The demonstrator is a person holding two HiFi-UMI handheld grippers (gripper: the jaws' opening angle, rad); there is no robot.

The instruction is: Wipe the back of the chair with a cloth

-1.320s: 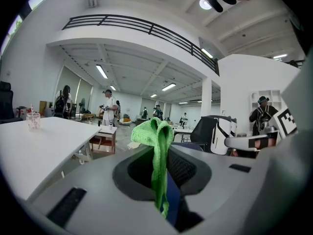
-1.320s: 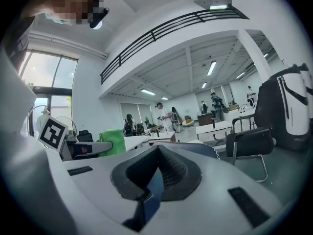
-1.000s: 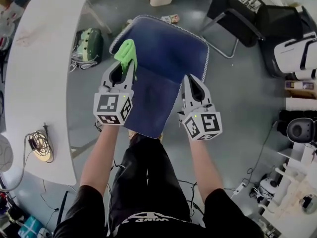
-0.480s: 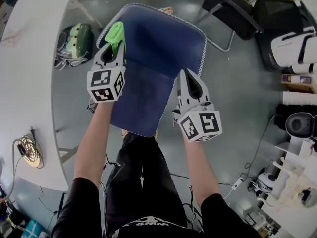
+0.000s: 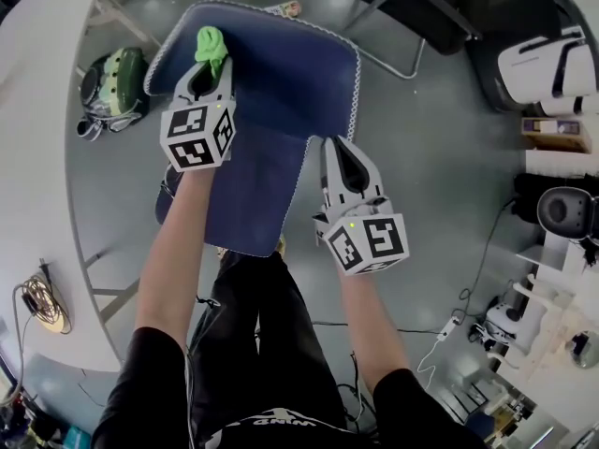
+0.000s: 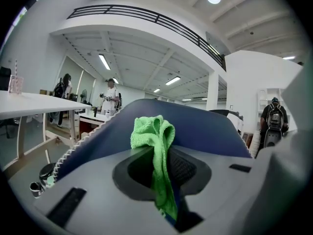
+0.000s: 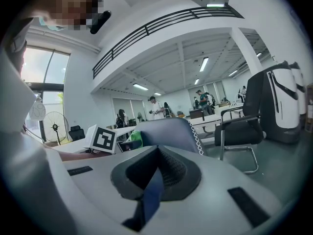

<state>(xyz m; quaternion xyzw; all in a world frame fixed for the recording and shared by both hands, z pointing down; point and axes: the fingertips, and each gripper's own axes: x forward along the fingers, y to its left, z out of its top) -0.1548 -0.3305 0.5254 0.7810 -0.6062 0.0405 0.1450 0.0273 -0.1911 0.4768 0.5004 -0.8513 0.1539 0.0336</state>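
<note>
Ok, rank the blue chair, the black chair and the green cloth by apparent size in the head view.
1. blue chair
2. black chair, farther off and cut by the top edge
3. green cloth

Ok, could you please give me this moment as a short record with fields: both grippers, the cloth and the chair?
left gripper: shut on green cloth
green cloth: bunched, sticking out past the fingers, over the blue chair's surface
blue chair: blue cover with a white stitched edge
right gripper: shut on the blue chair's right edge
surroundings: white table on the left, black chair beyond
</note>
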